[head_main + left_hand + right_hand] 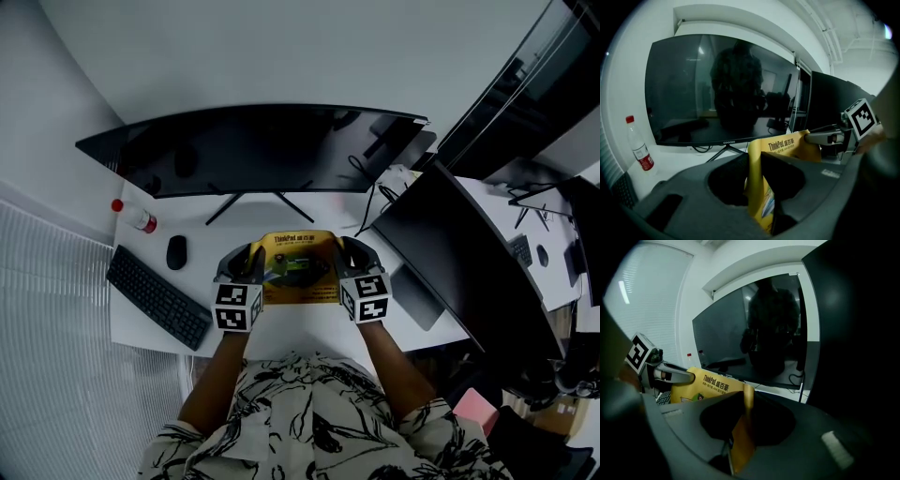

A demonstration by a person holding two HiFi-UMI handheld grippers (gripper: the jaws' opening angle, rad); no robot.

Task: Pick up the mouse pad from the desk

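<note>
**Jaws nearly closed, pinching the mouse pad from both sides**

Widest of all, a curved black monitor [253, 150] spans the back of the white surface [187, 211]. A second dark monitor [459, 272] stands angled at the right. A black keyboard [157, 297] lies slantwise at the left.

In the middle, in front of the curved monitor's stand, the flat yellow printed mouse pad [298, 272] is held over the surface. The left gripper [248, 264] has its narrow jaws clamped on the pad's left edge. The right gripper [352, 258] grips the right edge the same way. The pad's far edge curls upward.

A clear plastic bottle with a red cap [139, 217] lies at the back left. A small black mouse [176, 251] sits between the bottle and the keyboard.
</note>
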